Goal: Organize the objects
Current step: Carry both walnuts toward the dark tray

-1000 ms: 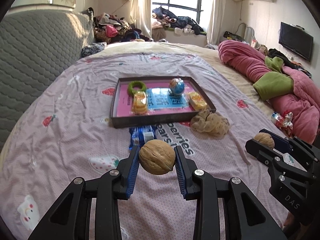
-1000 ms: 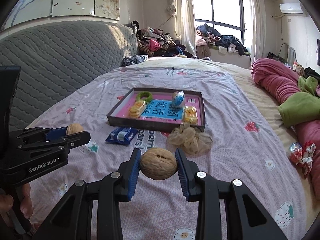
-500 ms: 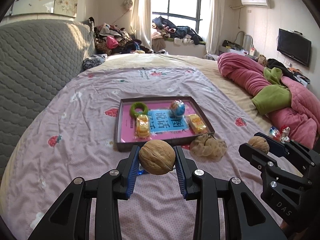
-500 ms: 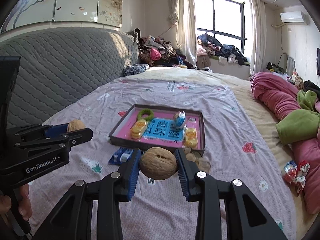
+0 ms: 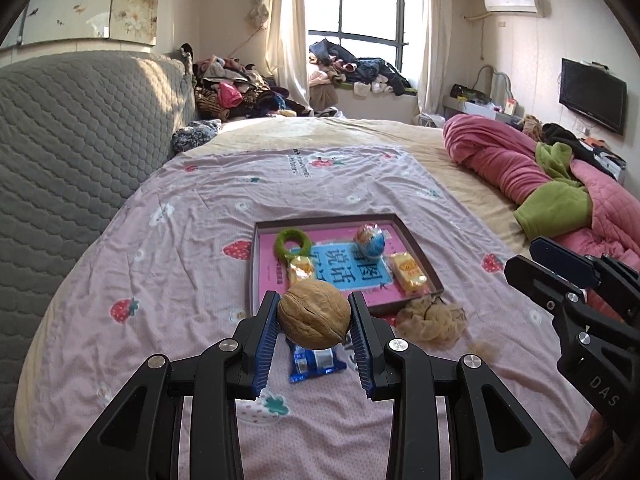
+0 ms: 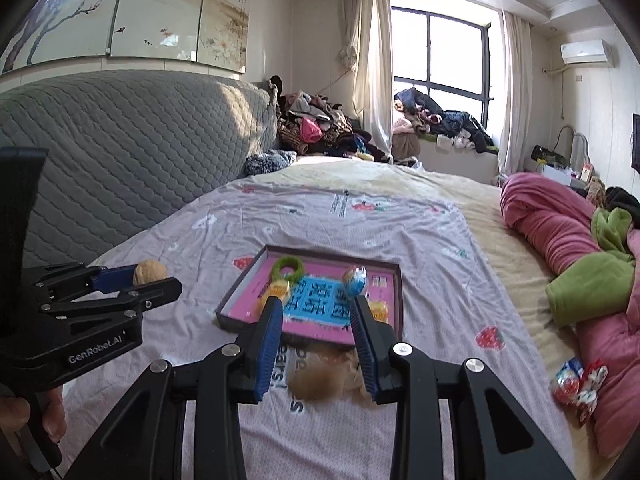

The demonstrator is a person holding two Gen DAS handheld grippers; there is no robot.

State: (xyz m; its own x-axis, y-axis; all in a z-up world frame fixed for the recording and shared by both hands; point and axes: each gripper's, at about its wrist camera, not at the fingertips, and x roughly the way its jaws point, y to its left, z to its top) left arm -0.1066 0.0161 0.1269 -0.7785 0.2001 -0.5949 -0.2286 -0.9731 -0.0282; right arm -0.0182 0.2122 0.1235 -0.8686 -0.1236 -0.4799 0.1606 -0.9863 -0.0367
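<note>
item 1, left gripper (image 5: 314, 298): clenched on a walnut (image 5: 314, 314), blue pads pressing both sides, held above the bedsheet (image 5: 180, 264) on the near side of the tray (image 5: 416, 248). the right wrist view confirms it from the side (left gripper (image 6: 156, 278), walnut (image 6: 149, 272) poking out between the tips).

item 2, right gripper (image 6: 316, 308): released, fingers spread, nothing between the pads. the left wrist view shows the right gripper (image 5: 528, 258) only edge-on at the far right, with no load visible.

item 3, blurred tan-brown lump (image 6: 316, 380): seen only in the right wrist view, low between the spread fingers over the sheet's printed lettering (too smeared to name).

item 4, tray: dark-rimmed, pink and blue printed base, lying flat mid-bed. contents:
- green ring (image 5: 292, 242), far left corner
- globe-patterned ball (image 5: 370, 240), far right
- two yellow snack packets, one (image 5: 301, 268) just below the ring, one (image 5: 408, 268) by the right rim

item 5, tan scrunchie (image 5: 432, 320): on the sheet, touching the tray's near right corner.

item 6, blue packet (image 5: 316, 362): on the sheet under the held walnut; left wrist view only.

item 7, red-and-white wrapped sweets (image 6: 580, 380): beside the pink quilt (image 6: 560, 220); right wrist view only.
</note>
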